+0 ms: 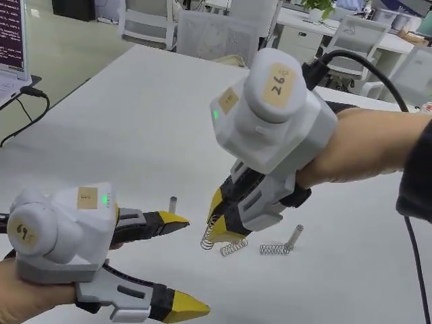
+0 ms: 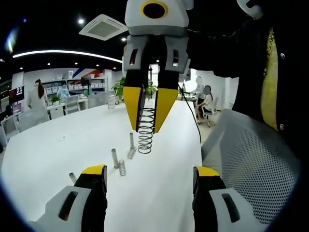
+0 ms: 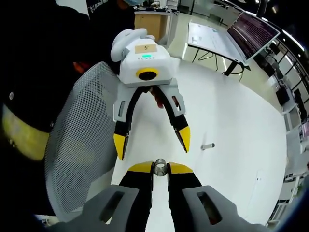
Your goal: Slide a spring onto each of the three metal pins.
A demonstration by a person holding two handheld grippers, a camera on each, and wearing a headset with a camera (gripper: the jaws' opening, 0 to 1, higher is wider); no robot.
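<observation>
My right gripper (image 1: 220,226) is shut on a wire spring (image 1: 208,236), held upright just above the white table (image 1: 121,128). In the right gripper view the spring's coil end (image 3: 160,166) shows between the shut yellow tips. The left gripper view looks at the spring (image 2: 145,141) from the front. My left gripper (image 1: 183,265) stands open and empty at the lower left, facing the right one. One metal pin (image 1: 173,204) stands upright between them. Another pin (image 1: 295,236) leans at the right. Two loose springs (image 1: 233,247) (image 1: 275,249) lie beside it.
A mesh chair back (image 2: 246,154) stands close by the table edge. A laptop (image 1: 10,40) with a black cable (image 1: 27,111) sits at the far left. Other desks and chairs (image 1: 216,30) stand beyond the table.
</observation>
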